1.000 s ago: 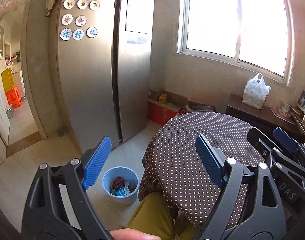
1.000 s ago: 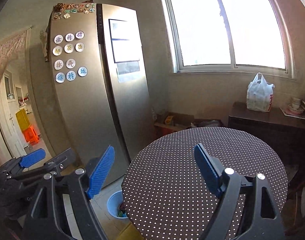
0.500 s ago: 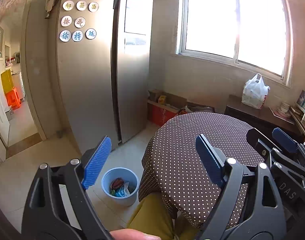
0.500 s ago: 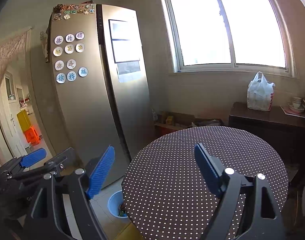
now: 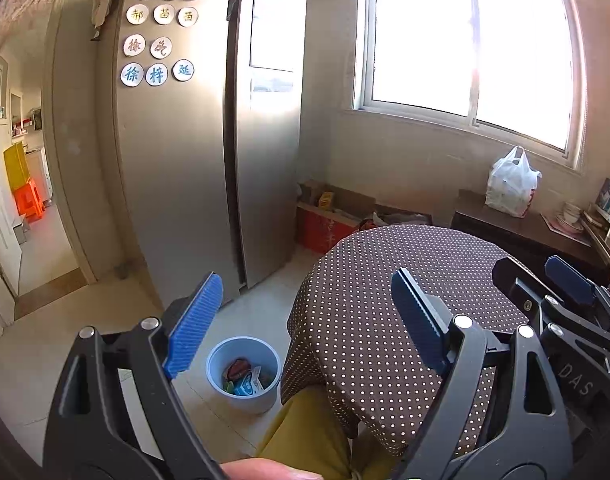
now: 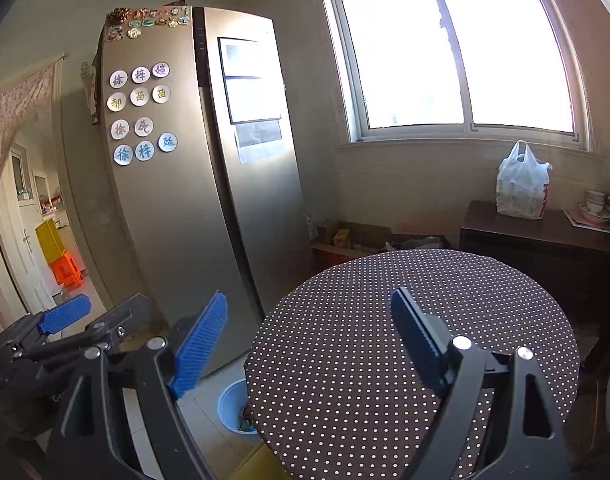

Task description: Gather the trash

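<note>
**Brown dotted desk bare, trash sits in the floor bin**

Brown cloth with white dots covers the round desk (image 6: 417, 320), and its top shows nothing lying on it in either view. The left claw (image 5: 301, 328) hangs with its blue pads (image 5: 193, 328) spread wide apart and nothing between them; it sits over the desk's near left edge and the tiled floor (image 5: 85, 340). The right claw (image 6: 309, 340) is likewise wide open and holds nothing, its pads framing the dotted cloth. Each claw shows at the edge of the other's view: the right one at the far right of the left camera, the left one at the lower left of the right camera.

The trash (image 5: 243, 378), a few crumpled colourful wrappers, lies inside a pale blue bin (image 5: 225, 360) that stands on the floor just beside the desk's left side, partly tucked under the hanging cloth. From the right camera only a sliver of the bin's rim shows past the desk edge.

A mustard-coloured trouser leg (image 5: 309, 432) of the person pokes out under the cloth, and a fingertip shows at the bottom edge of the left view.

Behind stands a tall silver fridge (image 6: 177, 208) with round character magnets. A white plastic bag (image 6: 521, 188) rests on a dark sideboard (image 6: 545, 240) beneath the window (image 6: 457, 52), and cardboard boxes (image 5: 329, 216) sit on the floor between fridge and sideboard.
</note>
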### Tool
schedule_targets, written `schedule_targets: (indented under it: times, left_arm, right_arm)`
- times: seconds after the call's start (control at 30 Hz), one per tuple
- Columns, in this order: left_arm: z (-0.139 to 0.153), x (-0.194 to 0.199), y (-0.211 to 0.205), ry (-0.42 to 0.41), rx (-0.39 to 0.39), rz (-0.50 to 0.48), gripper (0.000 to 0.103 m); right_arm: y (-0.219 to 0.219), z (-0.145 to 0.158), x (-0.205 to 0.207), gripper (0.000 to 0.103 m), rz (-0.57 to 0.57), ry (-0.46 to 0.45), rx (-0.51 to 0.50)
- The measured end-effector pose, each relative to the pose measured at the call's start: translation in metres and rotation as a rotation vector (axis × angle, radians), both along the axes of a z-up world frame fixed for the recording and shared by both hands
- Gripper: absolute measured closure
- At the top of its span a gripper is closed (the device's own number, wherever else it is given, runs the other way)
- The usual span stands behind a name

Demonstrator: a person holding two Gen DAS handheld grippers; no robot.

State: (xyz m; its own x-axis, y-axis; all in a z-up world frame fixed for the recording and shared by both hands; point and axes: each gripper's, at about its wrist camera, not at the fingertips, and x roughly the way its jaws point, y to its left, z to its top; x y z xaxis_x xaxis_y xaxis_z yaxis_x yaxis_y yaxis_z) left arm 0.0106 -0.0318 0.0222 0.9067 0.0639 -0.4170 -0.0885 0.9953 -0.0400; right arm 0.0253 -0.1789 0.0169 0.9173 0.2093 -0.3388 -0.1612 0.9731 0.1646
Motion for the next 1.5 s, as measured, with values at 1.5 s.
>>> schedule_targets:
  times: [1.5]
  left_arm:
    - [0.0001,0.0027,-0.0010,0.008,0.012,-0.004,0.018]
  right_arm:
    - [0.0029,-0.0017,0.0015,0.020,0.013,0.005,-0.014]
